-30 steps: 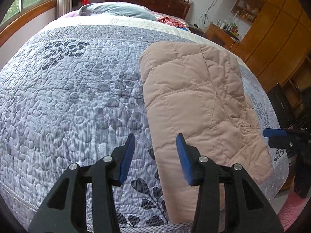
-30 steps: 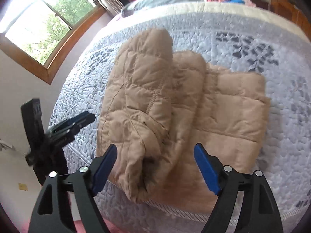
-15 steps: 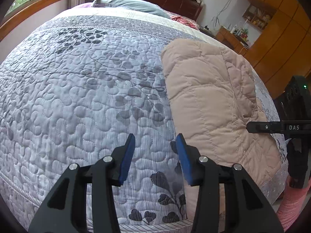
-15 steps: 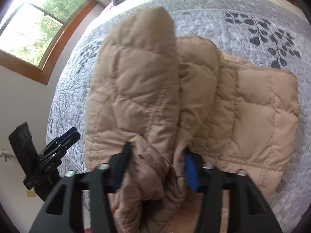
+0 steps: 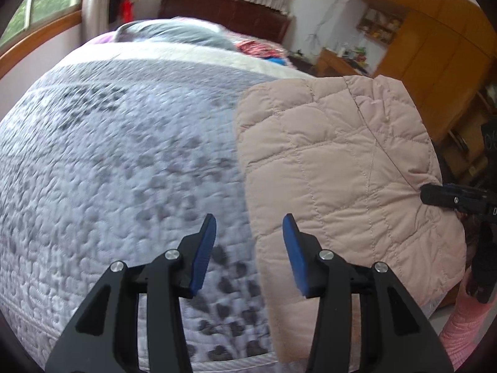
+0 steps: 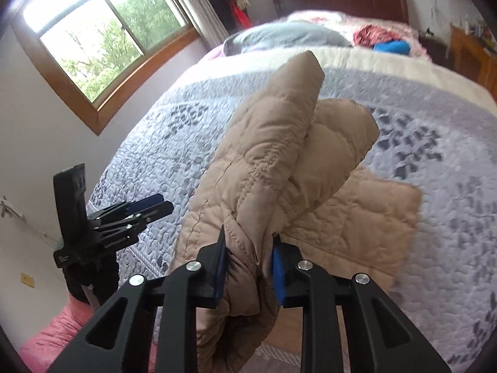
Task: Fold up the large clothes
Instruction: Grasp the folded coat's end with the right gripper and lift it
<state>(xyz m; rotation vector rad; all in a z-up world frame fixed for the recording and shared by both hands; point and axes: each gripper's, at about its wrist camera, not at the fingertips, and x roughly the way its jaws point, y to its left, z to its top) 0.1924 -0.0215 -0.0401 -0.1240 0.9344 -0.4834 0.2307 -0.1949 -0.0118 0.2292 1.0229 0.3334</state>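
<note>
A tan quilted jacket (image 5: 335, 168) lies folded on the grey leaf-patterned bedspread (image 5: 124, 161) near the bed's front right corner. My left gripper (image 5: 248, 233) is open and empty, hovering just left of the jacket's near edge. My right gripper (image 6: 248, 267) is shut on the jacket's (image 6: 273, 161) bunched sleeve layers and lifts them off the rest of the garment. In the left wrist view the right gripper (image 5: 435, 195) shows at the jacket's right edge. In the right wrist view the left gripper (image 6: 146, 208) shows at the left, beside the bed.
Pillows (image 6: 285, 35) and loose clothes (image 6: 382, 39) lie at the head of the bed. A window (image 6: 102, 34) is on the left wall. Wooden cabinets (image 5: 435, 40) and a cluttered desk (image 5: 341, 56) stand to the right of the bed.
My right gripper has closed on the jacket's sleeve fold and raised it. My left gripper has stayed open and shifted along the jacket's left edge.
</note>
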